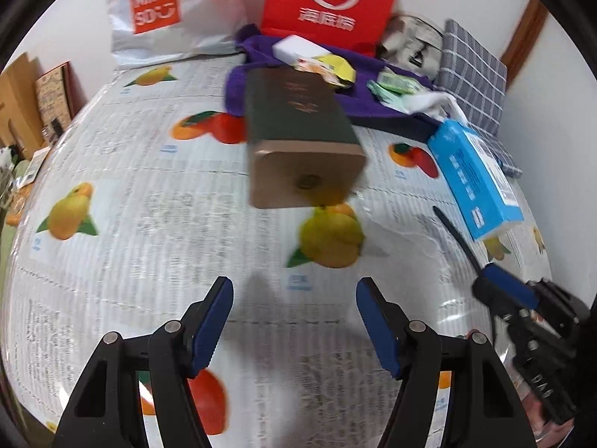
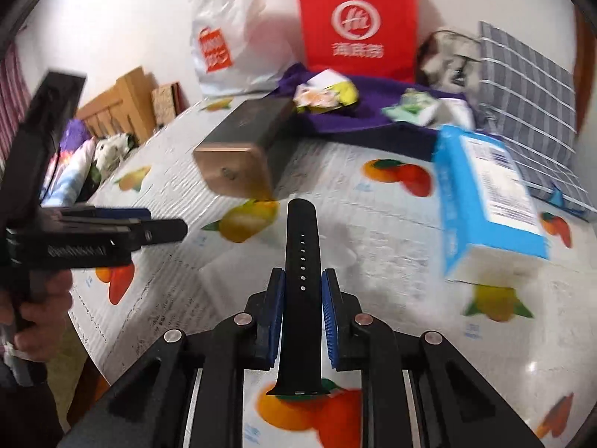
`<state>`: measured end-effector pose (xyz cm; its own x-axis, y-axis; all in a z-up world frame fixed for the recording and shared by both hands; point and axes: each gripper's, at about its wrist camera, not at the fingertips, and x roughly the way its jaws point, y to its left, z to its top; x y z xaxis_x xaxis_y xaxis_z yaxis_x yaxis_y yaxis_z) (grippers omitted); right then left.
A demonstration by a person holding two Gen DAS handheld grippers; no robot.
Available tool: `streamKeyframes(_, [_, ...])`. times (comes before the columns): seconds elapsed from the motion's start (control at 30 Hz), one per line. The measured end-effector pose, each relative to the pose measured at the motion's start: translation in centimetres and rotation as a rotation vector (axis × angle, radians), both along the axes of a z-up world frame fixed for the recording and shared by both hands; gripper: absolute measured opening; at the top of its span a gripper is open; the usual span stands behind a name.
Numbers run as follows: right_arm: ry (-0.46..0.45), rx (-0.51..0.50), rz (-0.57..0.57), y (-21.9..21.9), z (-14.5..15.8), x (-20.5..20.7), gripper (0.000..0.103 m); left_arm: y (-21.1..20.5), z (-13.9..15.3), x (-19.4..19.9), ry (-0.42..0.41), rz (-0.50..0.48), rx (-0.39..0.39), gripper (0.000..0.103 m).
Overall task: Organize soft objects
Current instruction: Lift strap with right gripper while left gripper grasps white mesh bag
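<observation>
Strap [image 2: 301, 280] pinched in right tongs [image 2: 303, 298], long axis along fingers, tip toward box [image 2: 242, 149]; left tongs [image 1: 294, 321] wide, empty, nearer box

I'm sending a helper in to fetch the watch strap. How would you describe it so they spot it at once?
Look at the table with the fruit-print cover. Over its near edge, the right gripper is shut on a watch strap, left of the blue tissue box. It is the only long, thin, plain black band, with a row of small holes.
</observation>
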<state>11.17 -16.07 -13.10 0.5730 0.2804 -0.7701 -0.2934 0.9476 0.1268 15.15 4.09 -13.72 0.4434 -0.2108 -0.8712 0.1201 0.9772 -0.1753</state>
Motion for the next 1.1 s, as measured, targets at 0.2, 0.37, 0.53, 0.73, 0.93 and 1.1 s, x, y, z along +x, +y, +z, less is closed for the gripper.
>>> streamKeyframes(0.2, [0.01,-0.02,-0.058,-4.5,-0.3,-1.7,0.02,-3.3,-2.0,0.5,0.055,-0.06,-0.041,0.072])
streamKeyframes(0.37, [0.015,-0.018,-0.117,-7.8,-0.8,-3.2,0.02,-5.7,-2.1,0.5,0.05,-0.118,-0.045,0.086])
streamKeyframes(0.53, [0.015,-0.015,-0.166,-10.3,-1.2,-4.0,0.02,-8.1,-2.6,0.4,0.043,-0.144,0.035,0.096])
streamKeyframes(0.73, [0.036,-0.002,-0.214,-12.2,-2.3,-4.0,0.02,-10.9,-3.3,0.0,0.016,-0.171,0.181,0.097])
streamKeyframes(0.93, [0.057,0.002,-0.227,-12.5,-3.3,-3.7,0.02,-11.7,-3.0,-0.1,-0.013,-0.145,0.186,0.086])
streamKeyframes(1.1, [0.066,0.003,-0.217,-12.3,-3.6,-3.5,0.02,-12.1,-2.4,-0.5,-0.025,-0.151,0.18,0.041])
